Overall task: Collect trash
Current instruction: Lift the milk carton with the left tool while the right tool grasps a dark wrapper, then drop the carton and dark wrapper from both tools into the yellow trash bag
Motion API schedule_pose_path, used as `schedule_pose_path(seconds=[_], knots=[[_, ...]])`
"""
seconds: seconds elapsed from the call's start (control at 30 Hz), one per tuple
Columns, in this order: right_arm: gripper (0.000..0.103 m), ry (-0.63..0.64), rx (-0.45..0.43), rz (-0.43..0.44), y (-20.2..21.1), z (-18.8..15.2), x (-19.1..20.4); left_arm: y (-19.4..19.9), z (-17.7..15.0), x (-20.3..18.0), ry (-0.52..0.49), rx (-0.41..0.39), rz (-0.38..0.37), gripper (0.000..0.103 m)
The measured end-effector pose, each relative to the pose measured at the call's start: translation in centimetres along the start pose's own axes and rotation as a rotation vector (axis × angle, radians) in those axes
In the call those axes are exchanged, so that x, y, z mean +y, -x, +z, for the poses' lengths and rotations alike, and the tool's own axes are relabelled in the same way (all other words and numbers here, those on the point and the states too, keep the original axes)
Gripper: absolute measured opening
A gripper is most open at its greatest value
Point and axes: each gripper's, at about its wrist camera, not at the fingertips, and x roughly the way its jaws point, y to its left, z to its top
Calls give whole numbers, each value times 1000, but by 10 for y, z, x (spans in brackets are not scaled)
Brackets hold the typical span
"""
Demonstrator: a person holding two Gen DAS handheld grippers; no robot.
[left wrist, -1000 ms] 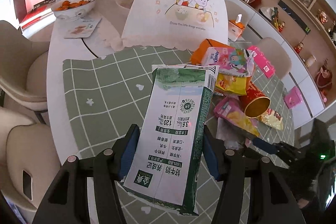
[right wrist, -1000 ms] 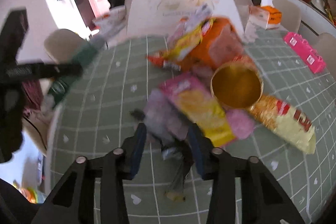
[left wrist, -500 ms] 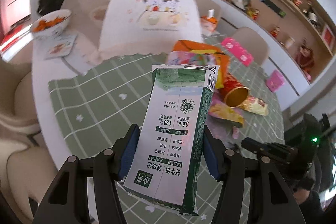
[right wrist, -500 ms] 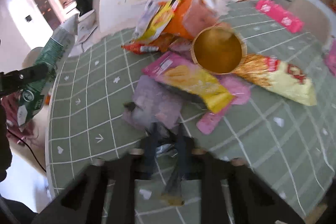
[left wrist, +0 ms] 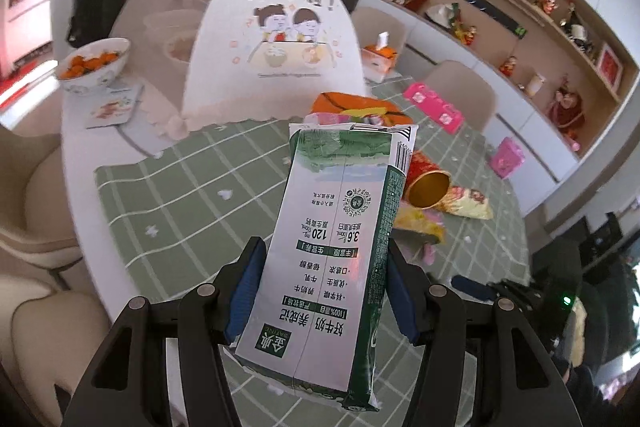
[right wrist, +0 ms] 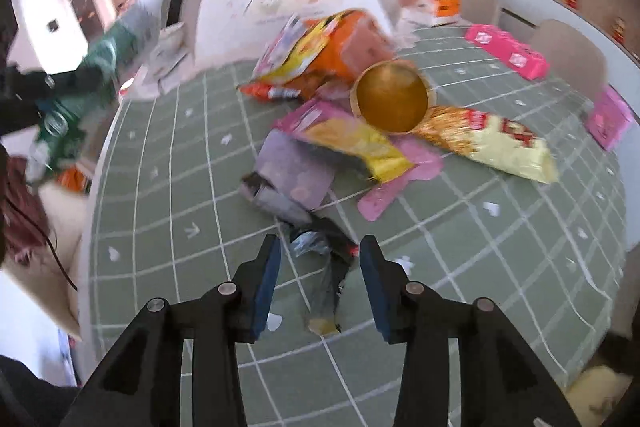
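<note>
Our left tongs [left wrist: 322, 291] are clamped on a green-and-white milk carton [left wrist: 334, 259], both blue pads pressed flat against its sides. We hold it tilted above the near edge of the worktop [left wrist: 80, 131], clear of the green checked cloth [left wrist: 192, 195].

Our right tongs [right wrist: 320, 277] are coming apart, and a crumpled dark wrapper [right wrist: 324, 259] sits between the pads without either one pressing on it; it rests on the cloth. Just past it lies a flattened lilac packet [right wrist: 292, 167], and touching that a pink-and-yellow snack bag [right wrist: 348, 139].

The rest of the trash is heaped toward the middle of the cloth. A gold-lined paper cup [right wrist: 390, 97] lies on its side with its mouth toward us. Beside it is a long yellow-and-red bag [right wrist: 492, 143], and behind it an orange bag [right wrist: 344, 43] under some smaller wrappers.

Two pink packs [right wrist: 506, 51] lie well apart from the heap, toward the far right of the cloth. A white mesh food cover [left wrist: 276, 43] with a cartoon print stands beyond the heap, with a bowl of oranges [left wrist: 94, 65] to its left and an orange tissue box [left wrist: 378, 61] to its right.
</note>
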Motion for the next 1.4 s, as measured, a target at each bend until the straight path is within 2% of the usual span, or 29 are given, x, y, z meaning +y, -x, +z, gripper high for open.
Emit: schedule_pose_path(seconds=[0.2, 0.23, 0.27, 0.33, 0.5, 0.67, 0.9, 1.1, 1.23, 1.4], knots=[[39, 30, 12, 1, -28, -1, -7, 11, -21, -8, 8, -3, 79, 59], [37, 22, 11, 19, -26, 0, -9, 14, -23, -10, 14, -6, 84, 59], [29, 11, 1, 35, -21, 0, -10, 18, -25, -12, 15, -12, 89, 59], [22, -8, -38, 52, -1, 0, -9, 27, -27, -19, 11, -32, 99, 59], [22, -30, -137, 88, 65, 10, -5, 49, -26, -44, -8, -93, 113, 59], [22, -29, -247, 99, 128, 22, -4, 72, -24, -74, -55, -163, 92, 59], [22, -22, -366, 71, 190, 27, -12, 88, -15, -104, -100, -223, 32, 59], [22, -90, -441, 3, 236, 13, -43, 89, -12, -150, -177, -236, -49, 59], [22, -175, -463, -55, 265, -15, -76, 75, -19, -196, -236, -197, -125, 59], [22, -265, -475, -127, 303, -62, -116, 47, -44, -269, -319, -99, -235, 59]])
